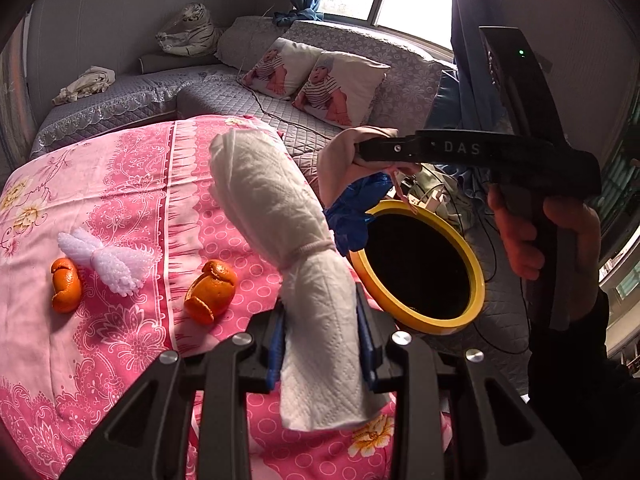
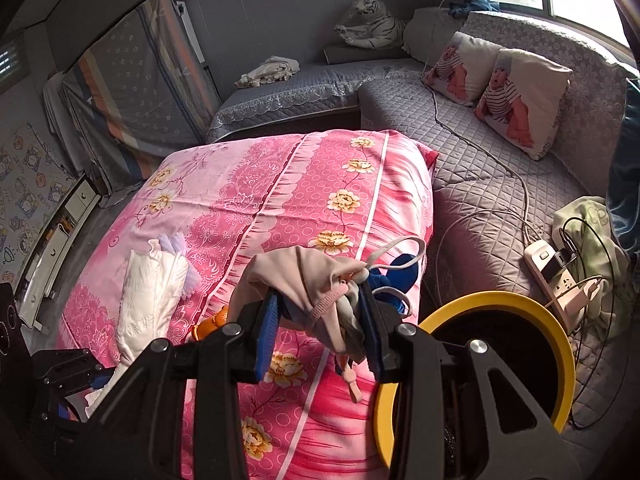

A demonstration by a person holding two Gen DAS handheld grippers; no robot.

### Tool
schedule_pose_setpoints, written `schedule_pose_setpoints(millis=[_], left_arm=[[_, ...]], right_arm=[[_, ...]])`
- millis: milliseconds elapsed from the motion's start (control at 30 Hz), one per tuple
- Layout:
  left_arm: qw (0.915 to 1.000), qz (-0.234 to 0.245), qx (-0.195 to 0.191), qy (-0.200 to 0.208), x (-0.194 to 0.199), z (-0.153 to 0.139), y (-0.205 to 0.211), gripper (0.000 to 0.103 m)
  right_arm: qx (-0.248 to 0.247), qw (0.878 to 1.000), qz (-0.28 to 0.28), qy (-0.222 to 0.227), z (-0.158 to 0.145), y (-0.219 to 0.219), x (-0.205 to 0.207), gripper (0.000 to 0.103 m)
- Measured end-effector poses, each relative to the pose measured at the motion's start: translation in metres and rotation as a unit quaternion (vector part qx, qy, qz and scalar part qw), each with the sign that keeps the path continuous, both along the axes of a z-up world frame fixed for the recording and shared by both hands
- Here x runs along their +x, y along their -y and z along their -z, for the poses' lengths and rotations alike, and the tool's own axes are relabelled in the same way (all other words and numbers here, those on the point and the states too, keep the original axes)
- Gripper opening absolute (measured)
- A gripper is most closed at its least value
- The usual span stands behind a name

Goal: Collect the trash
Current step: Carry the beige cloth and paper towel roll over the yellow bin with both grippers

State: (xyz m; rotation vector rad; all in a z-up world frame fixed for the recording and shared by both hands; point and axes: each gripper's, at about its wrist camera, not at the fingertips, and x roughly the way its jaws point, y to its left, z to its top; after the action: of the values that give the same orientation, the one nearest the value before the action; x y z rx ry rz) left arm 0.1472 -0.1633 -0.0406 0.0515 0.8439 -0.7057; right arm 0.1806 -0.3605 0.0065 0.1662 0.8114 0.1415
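Observation:
My left gripper point(image 1: 322, 332) is shut on a rolled white paper towel point(image 1: 280, 216) tied with a band, held above the pink bedspread point(image 1: 132, 184). My right gripper point(image 2: 322, 332) is shut on a bundle of beige face mask point(image 2: 316, 280) and blue glove point(image 2: 402, 270); in the left wrist view the right gripper point(image 1: 360, 150) holds the bundle point(image 1: 344, 176) just above and left of the yellow-rimmed bin point(image 1: 478, 280). The bin point(image 2: 560, 332) sits right of the bed. Two orange peels point(image 1: 210, 290) point(image 1: 66, 284) and a white foam net point(image 1: 108, 260) lie on the bedspread.
A grey quilted sofa point(image 2: 480, 160) with two baby-print cushions point(image 2: 520, 104) runs behind and right of the bed. A power strip point(image 2: 554, 276) with cables lies on the sofa by the bin. A plush tiger point(image 1: 188, 30) sits at the back.

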Motion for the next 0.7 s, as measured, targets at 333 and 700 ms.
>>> schedule_pose_setpoints(millis=[333, 700], left_arm=[[0.9993, 0.037, 0.0, 0.002, -0.005, -0.002, 0.033, 0.028], [0.9978, 0.064, 0.013, -0.009, -0.003, 0.005, 0.061, 0.028]], right_arm=[[-0.003, 1.0, 0.03, 0.002, 0.004, 0.029, -0.011, 0.034], [0.007, 0.998, 0.067, 0.004, 0.01, 0.068, -0.021, 0.034]])
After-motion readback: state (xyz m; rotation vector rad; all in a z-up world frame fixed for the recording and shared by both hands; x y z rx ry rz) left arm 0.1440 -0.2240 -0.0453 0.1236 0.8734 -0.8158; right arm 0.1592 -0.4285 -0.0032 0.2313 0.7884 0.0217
